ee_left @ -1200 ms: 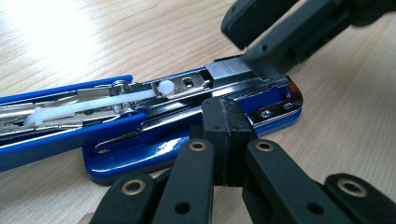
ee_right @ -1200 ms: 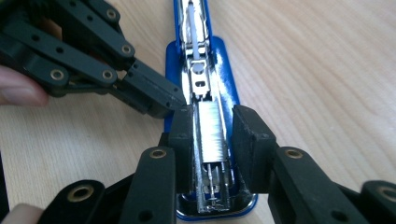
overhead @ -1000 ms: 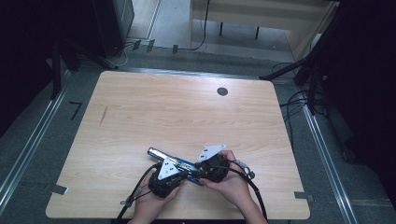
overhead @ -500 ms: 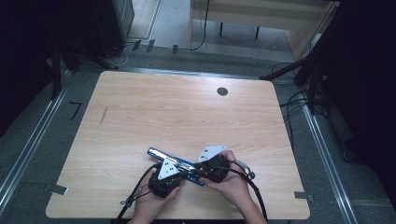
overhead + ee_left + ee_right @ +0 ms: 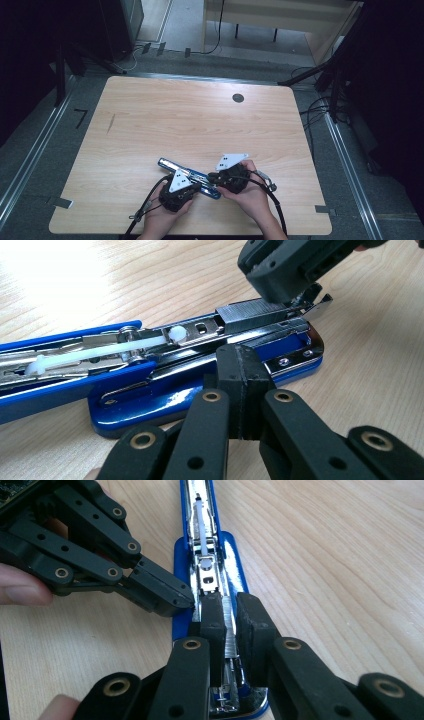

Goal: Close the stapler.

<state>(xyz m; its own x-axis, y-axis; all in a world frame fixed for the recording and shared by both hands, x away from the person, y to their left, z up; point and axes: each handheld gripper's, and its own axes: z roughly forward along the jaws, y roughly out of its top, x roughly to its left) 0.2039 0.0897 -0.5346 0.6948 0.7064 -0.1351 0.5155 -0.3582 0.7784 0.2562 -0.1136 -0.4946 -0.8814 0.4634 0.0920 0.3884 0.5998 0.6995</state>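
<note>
Wooden table, grey floor, dark surroundings

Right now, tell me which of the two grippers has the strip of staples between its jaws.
The right gripper: its jaws straddle the staple strip in the opened blue stapler and have just been closing. The left gripper, shut, presses against the stapler's side.

Near the table's front edge, the grippers and hands cover the middle of the opened blue stapler. The stapler's far end is cut off by the frame edge in both gripper views. The person's forearms are cut off at the high view's bottom edge.
</note>
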